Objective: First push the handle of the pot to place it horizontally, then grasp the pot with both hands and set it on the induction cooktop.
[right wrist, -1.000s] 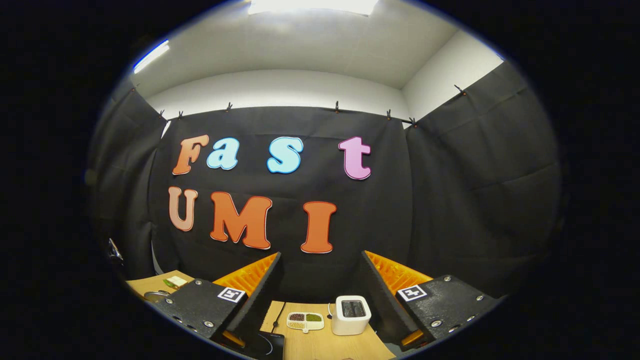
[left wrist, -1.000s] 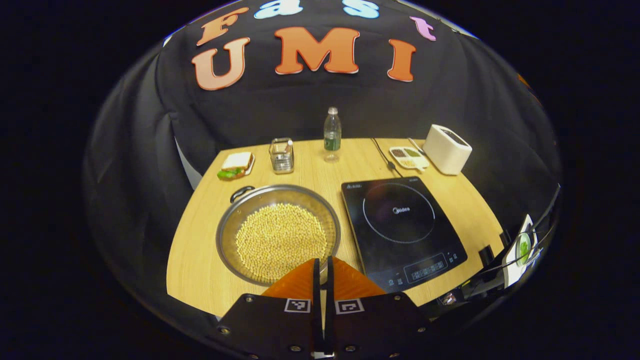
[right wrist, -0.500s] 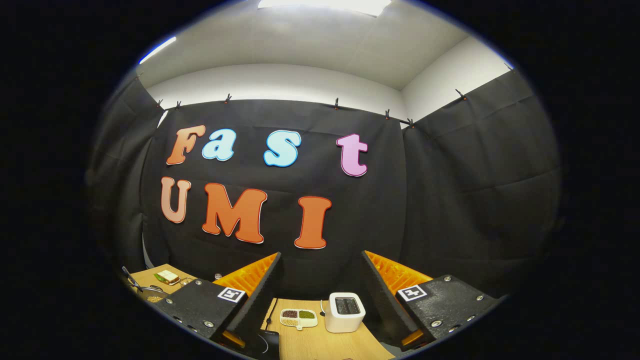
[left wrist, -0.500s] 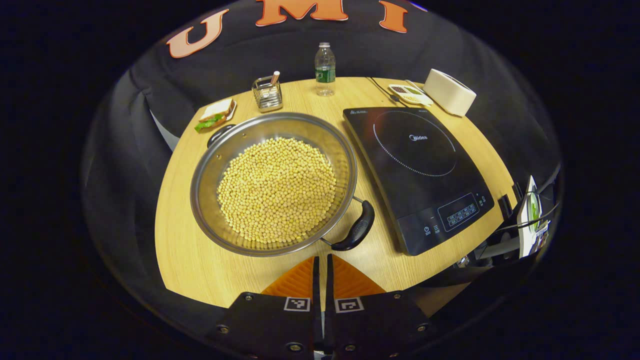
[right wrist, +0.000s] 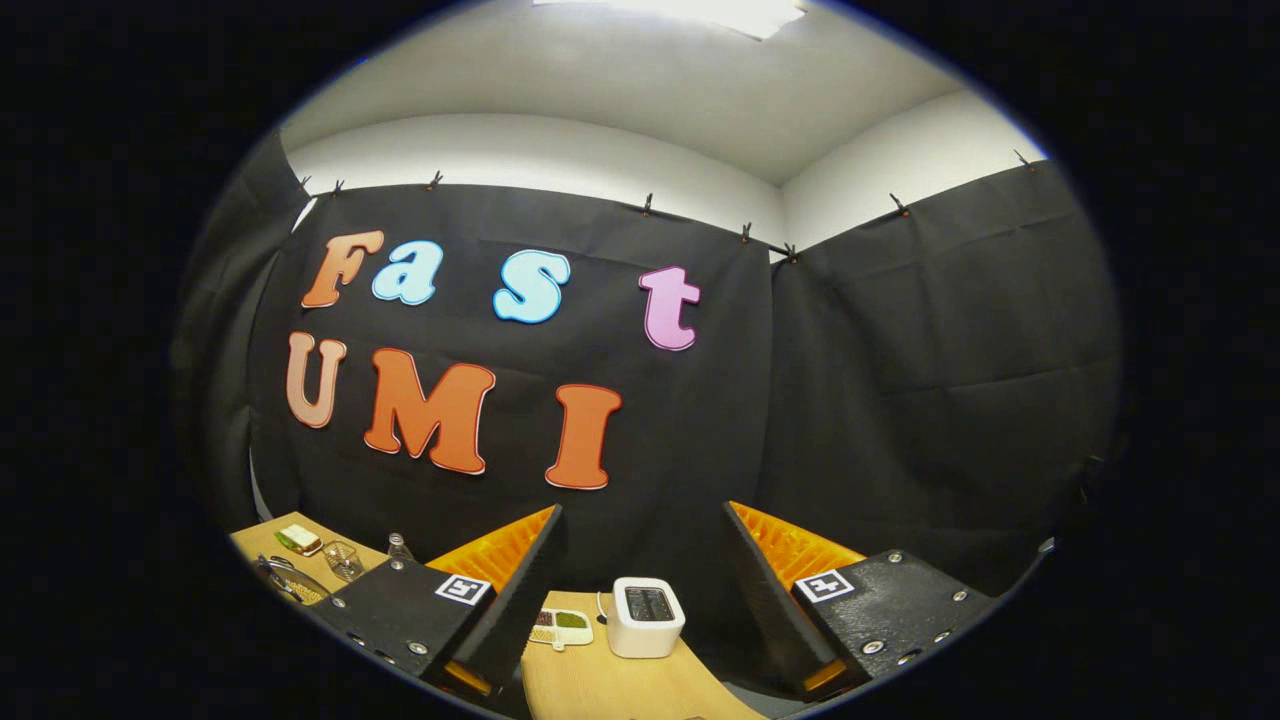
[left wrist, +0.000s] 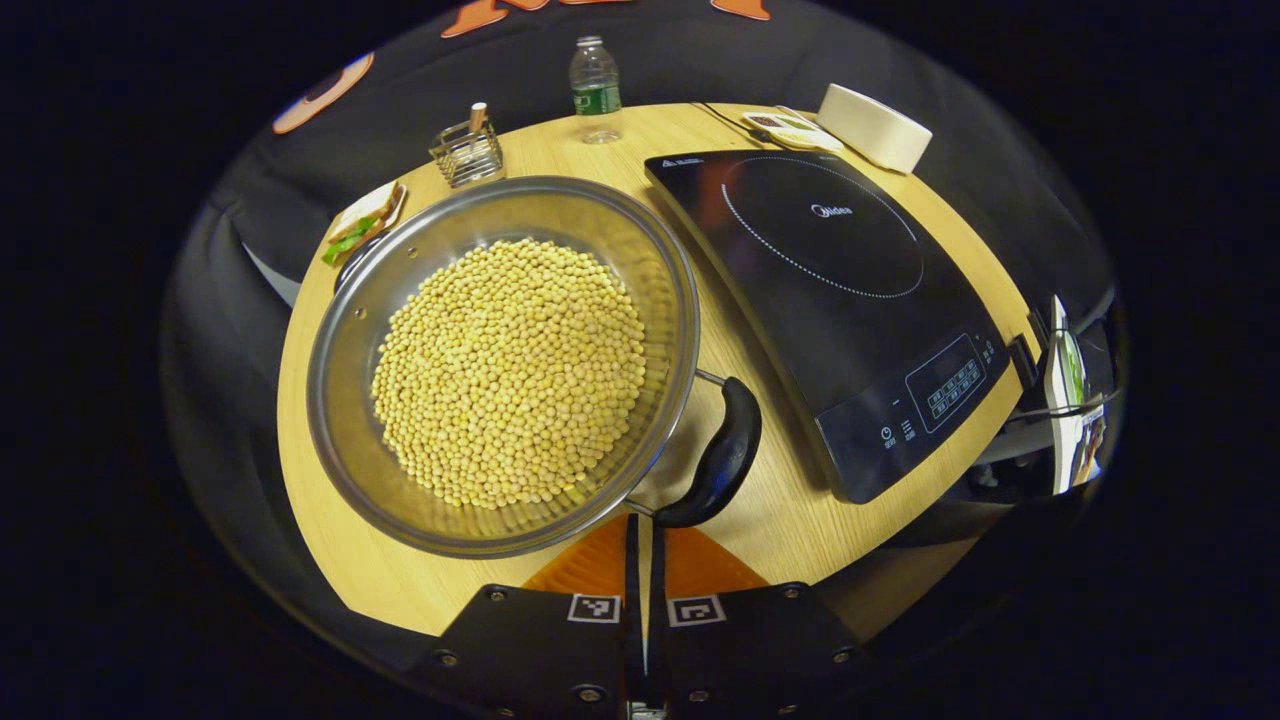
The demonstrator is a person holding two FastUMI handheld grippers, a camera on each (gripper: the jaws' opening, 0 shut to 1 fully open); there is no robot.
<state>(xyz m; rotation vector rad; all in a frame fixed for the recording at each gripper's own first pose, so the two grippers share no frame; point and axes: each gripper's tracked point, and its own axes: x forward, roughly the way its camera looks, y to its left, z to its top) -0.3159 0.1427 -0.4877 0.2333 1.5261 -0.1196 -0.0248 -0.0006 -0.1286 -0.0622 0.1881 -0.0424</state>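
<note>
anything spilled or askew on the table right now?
No spill: the beans sit inside the pot. Only the pot's near handle is askew, pointing diagonally toward the left tongs, not yet horizontal.

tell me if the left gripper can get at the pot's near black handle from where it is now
Probably yes. The left gripper, fingers together, sits right behind the near black handle of the pot, and only bare table lies between them. The induction cooktop stands off to the side, clear of that path.
</note>
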